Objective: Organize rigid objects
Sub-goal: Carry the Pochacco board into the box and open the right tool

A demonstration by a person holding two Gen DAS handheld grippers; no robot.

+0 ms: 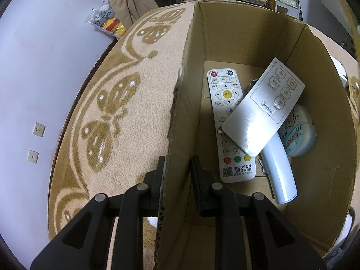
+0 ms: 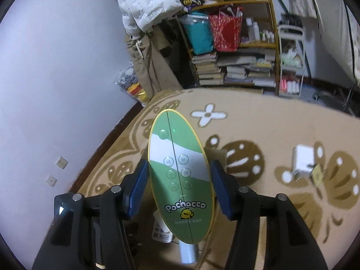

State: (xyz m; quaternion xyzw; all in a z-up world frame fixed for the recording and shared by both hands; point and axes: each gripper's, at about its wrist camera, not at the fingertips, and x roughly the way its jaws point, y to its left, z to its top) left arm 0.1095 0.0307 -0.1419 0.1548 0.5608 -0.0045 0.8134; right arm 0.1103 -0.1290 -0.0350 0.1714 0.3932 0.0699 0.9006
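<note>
Beige carpet (image 1: 139,72) with brown butterfly patterns covers the floor, and a cardboard box (image 1: 319,117) stands on it. Inside lie a white TV remote (image 1: 221,103), a silver fan remote (image 1: 265,108) across it, and a pale blue case (image 1: 301,139). The left gripper (image 1: 177,175) straddles the box's near wall, jaws apart on either side of it, seemingly steadying it. The right gripper (image 2: 180,180) pinches a green oval remote (image 2: 177,168) above the carpet. A white charger (image 2: 302,160) sits loose. Likely next: carry the green remote over the box and release it.
</note>
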